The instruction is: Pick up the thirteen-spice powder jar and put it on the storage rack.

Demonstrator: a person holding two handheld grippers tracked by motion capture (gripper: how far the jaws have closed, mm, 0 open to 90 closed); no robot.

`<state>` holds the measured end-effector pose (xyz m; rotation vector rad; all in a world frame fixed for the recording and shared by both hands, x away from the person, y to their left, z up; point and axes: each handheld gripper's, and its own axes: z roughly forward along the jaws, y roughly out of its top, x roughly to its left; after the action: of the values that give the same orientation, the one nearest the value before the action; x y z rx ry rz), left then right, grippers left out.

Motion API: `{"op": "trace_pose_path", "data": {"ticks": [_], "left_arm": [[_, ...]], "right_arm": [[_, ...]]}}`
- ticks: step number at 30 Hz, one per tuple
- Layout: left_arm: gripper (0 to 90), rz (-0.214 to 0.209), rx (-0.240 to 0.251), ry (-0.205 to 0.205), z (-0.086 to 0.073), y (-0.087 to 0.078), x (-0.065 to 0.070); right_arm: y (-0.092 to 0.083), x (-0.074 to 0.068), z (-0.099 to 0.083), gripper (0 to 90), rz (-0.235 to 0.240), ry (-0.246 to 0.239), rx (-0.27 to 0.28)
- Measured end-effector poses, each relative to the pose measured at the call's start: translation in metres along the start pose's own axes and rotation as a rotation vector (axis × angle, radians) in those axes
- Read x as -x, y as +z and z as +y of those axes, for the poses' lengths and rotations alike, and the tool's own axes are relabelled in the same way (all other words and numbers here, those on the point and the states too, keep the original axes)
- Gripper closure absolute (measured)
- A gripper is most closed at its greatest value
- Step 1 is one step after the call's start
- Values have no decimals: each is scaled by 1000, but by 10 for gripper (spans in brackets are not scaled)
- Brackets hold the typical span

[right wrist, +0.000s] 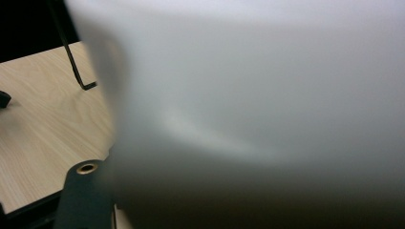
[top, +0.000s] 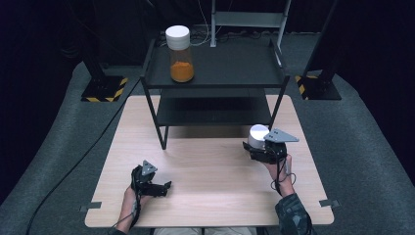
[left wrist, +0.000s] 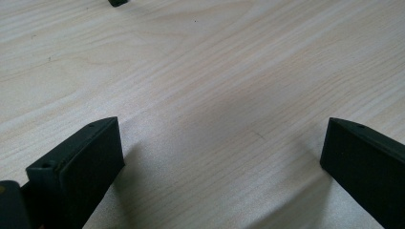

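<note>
High view: right gripper (top: 258, 147) clamps white-capped jar (top: 258, 135) above table (top: 205, 196), near shelf (top: 215, 66) leg. Risk: jar slips from jaws, or knocks shelf frame. Orange-filled jar (top: 179, 54) on top shelf.
Left gripper view: left gripper (left wrist: 219, 157) open, empty, low over table.
Right gripper view: jar (right wrist: 267, 105) blurred, pale grey-white, pressed close.

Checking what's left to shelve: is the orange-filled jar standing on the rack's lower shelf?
No. The orange-filled jar stands on the top shelf of the rack, near its left end.
</note>
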<state>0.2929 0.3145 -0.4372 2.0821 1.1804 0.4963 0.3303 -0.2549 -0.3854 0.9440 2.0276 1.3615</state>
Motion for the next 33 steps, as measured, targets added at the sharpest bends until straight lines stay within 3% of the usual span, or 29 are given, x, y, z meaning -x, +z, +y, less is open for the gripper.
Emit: {"op": "trace_pose_path", "data": {"ticks": [15, 33], "left_arm": [[2, 1, 0, -1, 0, 0, 0], [2, 1, 0, -1, 0, 0, 0]], "right_arm": [[-6, 3, 18, 300, 23, -34, -2], [-12, 11, 32, 300, 55, -27, 26]]}}
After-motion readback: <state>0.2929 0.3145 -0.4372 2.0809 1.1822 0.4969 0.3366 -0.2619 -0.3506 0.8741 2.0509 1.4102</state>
